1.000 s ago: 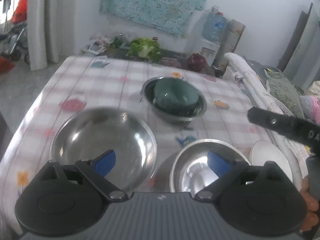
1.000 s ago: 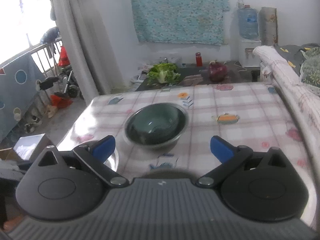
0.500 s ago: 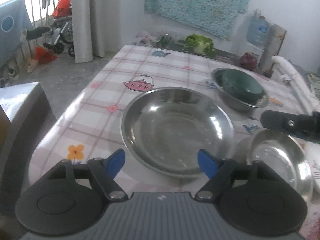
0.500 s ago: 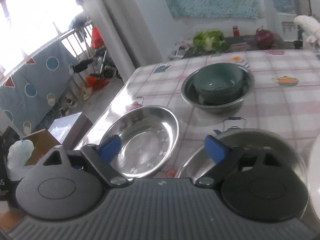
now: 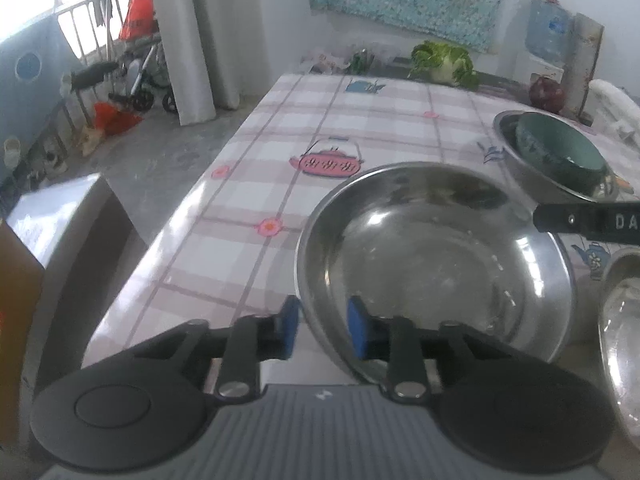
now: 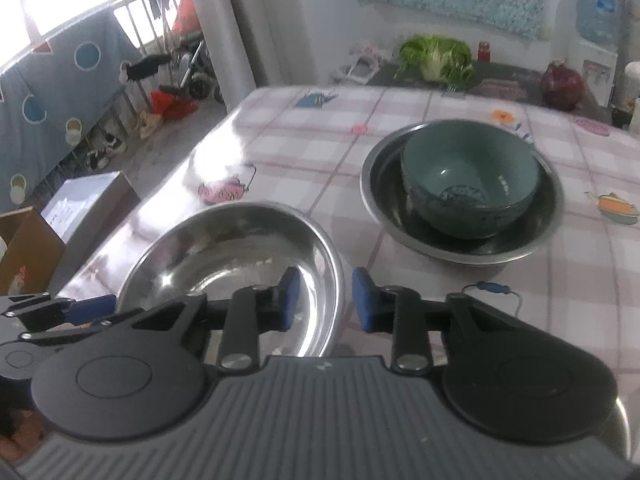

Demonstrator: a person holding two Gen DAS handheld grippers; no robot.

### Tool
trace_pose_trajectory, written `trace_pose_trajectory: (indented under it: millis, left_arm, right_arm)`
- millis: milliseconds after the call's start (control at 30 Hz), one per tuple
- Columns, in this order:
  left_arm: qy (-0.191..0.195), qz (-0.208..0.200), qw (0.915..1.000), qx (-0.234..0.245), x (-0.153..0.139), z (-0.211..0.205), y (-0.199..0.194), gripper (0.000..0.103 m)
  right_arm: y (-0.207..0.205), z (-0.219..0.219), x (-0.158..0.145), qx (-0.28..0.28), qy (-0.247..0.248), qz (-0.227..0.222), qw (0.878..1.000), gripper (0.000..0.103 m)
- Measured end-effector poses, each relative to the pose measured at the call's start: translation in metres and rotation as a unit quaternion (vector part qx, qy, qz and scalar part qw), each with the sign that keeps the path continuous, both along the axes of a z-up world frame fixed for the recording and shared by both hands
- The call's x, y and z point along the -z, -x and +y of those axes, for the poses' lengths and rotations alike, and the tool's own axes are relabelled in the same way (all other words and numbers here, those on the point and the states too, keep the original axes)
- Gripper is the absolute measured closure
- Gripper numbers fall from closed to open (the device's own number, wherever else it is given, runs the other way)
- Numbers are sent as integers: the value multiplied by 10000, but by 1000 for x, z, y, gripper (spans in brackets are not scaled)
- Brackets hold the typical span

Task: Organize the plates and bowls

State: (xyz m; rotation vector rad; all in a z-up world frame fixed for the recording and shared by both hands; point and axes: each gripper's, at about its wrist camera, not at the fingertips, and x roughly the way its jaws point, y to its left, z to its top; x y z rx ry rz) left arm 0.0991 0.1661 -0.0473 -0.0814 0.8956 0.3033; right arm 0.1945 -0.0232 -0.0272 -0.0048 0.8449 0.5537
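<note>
Left fingers [image 5: 288,328] clamp the steel bowl [image 5: 432,256] rim; right fingers [image 6: 362,300] are closing around it, contact unclear.

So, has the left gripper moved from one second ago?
Yes. The left gripper swung left across the table, away from the green bowl, and now straddles the near left rim of the large steel bowl, jaws narrowed around it.

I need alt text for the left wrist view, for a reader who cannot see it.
The left gripper straddles the near rim of a wide steel bowl on a checked tablecloth, one finger inside and one outside. Behind, a green bowl sits in another steel bowl.
</note>
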Motion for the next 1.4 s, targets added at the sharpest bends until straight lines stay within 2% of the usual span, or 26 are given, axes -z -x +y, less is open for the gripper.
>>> trace_pose_trajectory:
  millis: [67, 233, 300, 400, 500, 633, 700, 833, 1033, 1333, 1400]
  left_arm:
    - [207, 8, 9998, 8, 1, 7, 2, 86]
    - [738, -15, 9972, 85, 1, 16, 13, 85]
    - [853, -16, 9963, 87, 0, 17, 18, 85]
    - [736, 9, 9973, 60, 0, 15, 22, 85]
    - [700, 22, 9975, 69, 0, 14, 25, 85]
    - [668, 63, 9977, 96, -2, 13, 30, 84]
    - [661, 87, 9977, 115, -2, 12, 34, 84]
    - [624, 128, 9979, 141, -2, 13, 44, 83]
    - [555, 175, 9982, 118, -3, 20, 63, 83]
    - [679, 197, 9975, 72, -4, 37, 88, 83]
    - [728, 143, 9972, 64, -6, 41, 91, 80]
  right_arm:
    - [0, 7, 4, -116, 31, 62, 9999, 88]
    - [13, 24, 5, -521, -43, 199, 9984, 89]
    - [23, 29, 3, -623, 5, 128, 9980, 89]
    - [29, 26, -3, -494, 110, -84, 9987, 87]
    - [15, 15, -10, -102, 92, -230, 9996, 87]
    - [-7, 10, -3, 40, 16, 63, 10000, 74]
    - [-11, 13, 3, -13, 56, 213, 9998, 72]
    - [-1, 17, 13, -244, -93, 457, 9986, 72]
    - [24, 21, 11, -463, 31, 369, 9982, 82]
    - [74, 13, 9, -777, 32, 441, 9960, 83]
    - [85, 10, 10, -803, 55, 437, 9958, 85]
